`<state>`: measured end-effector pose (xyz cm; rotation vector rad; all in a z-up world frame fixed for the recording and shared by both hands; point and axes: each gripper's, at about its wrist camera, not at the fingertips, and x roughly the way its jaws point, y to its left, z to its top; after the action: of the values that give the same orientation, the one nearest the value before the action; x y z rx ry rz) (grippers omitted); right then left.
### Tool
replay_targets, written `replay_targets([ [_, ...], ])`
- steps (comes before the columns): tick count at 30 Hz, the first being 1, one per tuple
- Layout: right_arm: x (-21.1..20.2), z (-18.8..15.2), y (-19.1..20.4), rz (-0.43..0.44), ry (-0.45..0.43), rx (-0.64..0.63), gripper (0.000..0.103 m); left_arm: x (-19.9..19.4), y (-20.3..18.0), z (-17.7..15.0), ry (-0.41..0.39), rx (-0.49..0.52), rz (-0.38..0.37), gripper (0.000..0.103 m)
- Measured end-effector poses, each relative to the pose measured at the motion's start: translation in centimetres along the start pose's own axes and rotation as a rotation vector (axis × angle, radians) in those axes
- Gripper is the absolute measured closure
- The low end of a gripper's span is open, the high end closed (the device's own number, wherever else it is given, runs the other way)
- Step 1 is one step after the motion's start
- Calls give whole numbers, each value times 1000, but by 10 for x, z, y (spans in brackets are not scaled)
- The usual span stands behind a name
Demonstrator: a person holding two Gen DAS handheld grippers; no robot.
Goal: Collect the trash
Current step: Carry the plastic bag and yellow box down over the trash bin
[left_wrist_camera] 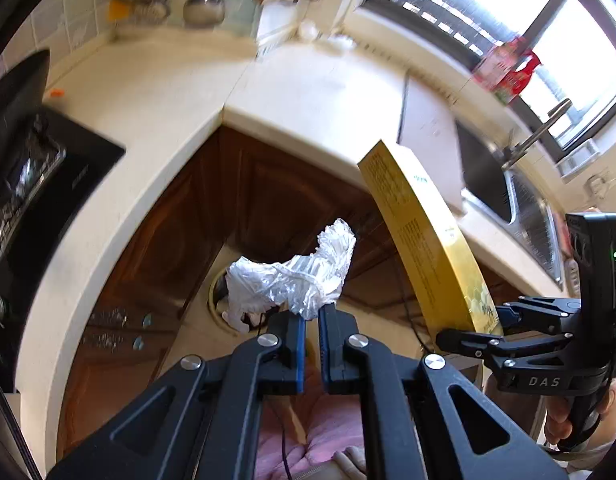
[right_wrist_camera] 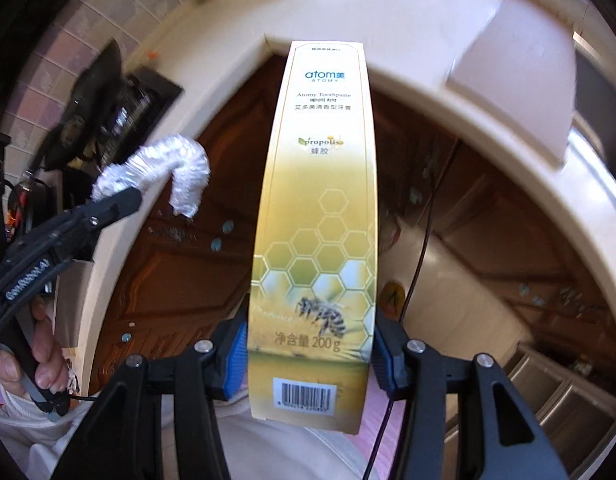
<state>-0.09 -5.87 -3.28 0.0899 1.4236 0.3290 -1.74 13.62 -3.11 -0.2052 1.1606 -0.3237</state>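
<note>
A cream L-shaped countertop (left_wrist_camera: 155, 128) wraps around the scene, with dark wooden cabinet doors (left_wrist_camera: 243, 200) below it and a steel sink (left_wrist_camera: 524, 208) at the far right under the window. Down on the floor in the corner, partly hidden behind the crumpled plastic, sits what looks like a round bin (left_wrist_camera: 219, 300); its opening is mostly blocked from view.

The toothpaste box (right_wrist_camera: 316, 216), a long yellow carton, stands upright in the right gripper (right_wrist_camera: 310, 356), whose blue pads are clamped on its lower end near the barcode. The crumpled plastic wrap (left_wrist_camera: 295, 276), smaller and white, is pinched between the nearly closed fingers of the left gripper (left_wrist_camera: 312, 340), and hangs in the air above the floor corner.

Both pieces appear ready for dropping. To do it well, each gripper should be brought directly over the bin's mouth before opening. The tall box is best tipped end-down so it slides in rather than bridging the rim. The light wrap may cling to the pads, so a full opening would help.
</note>
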Motion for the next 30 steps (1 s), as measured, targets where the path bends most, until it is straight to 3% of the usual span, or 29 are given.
replay_targets([
  [19,-171,15,53,13,-404,-121,52,-165,-47,52,-221,173,-46,99],
  [25,-166,5,64,26,-394,-150,52,-176,-50,40,-238,199,-42,99],
  [30,-117,-4,62,36,-278,-139,52,-128,-35,18,-151,165,-51,99],
])
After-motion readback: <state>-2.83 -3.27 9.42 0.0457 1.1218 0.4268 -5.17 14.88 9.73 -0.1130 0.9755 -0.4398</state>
